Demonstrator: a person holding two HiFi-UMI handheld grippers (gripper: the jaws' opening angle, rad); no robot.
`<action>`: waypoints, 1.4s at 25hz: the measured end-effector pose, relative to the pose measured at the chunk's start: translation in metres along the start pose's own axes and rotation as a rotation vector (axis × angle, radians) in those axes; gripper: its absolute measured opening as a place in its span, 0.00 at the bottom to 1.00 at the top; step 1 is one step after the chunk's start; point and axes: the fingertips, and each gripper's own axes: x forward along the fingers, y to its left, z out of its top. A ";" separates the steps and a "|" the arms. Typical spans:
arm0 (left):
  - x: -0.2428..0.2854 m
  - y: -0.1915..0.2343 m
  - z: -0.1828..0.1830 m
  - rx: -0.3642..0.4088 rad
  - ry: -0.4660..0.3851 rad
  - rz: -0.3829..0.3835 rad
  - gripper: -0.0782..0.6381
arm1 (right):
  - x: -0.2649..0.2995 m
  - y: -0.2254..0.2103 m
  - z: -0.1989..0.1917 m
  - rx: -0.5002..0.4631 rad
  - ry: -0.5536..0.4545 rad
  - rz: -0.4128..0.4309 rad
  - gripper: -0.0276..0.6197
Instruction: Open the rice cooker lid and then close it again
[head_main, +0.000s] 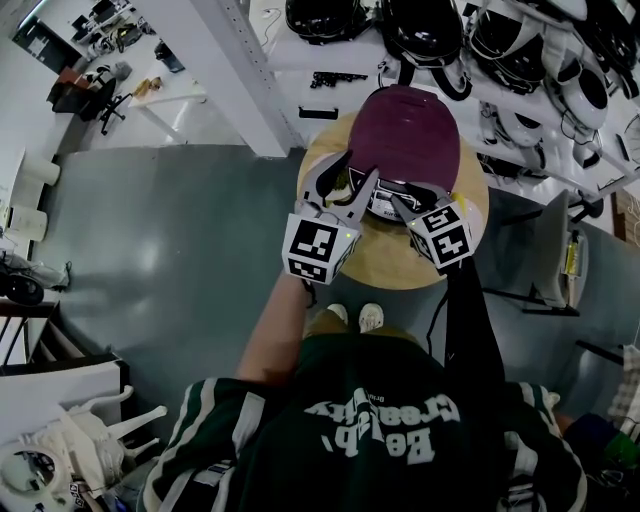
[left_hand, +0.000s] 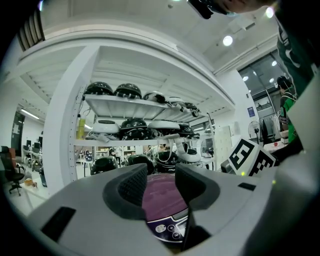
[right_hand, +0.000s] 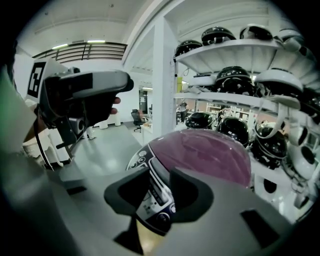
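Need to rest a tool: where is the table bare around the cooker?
Bare wood shows mainly on the table near the person, between the rice cooker and the rim, beneath the left tool and right tool. Behind the cooker the helmet shelves crowd in. Left of the table lies open floor.

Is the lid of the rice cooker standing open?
No, the purple lid lies shut on the rice cooker, with no gap showing in the right gripper view.
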 end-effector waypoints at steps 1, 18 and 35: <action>0.000 0.001 0.000 -0.002 0.000 0.001 0.34 | 0.000 0.000 0.000 0.004 -0.005 0.000 0.24; 0.005 0.003 0.001 -0.017 -0.002 -0.003 0.34 | 0.003 0.004 -0.005 -0.133 -0.026 -0.129 0.25; -0.001 0.006 0.003 -0.015 -0.003 0.015 0.34 | 0.002 0.005 -0.007 -0.143 -0.036 -0.138 0.27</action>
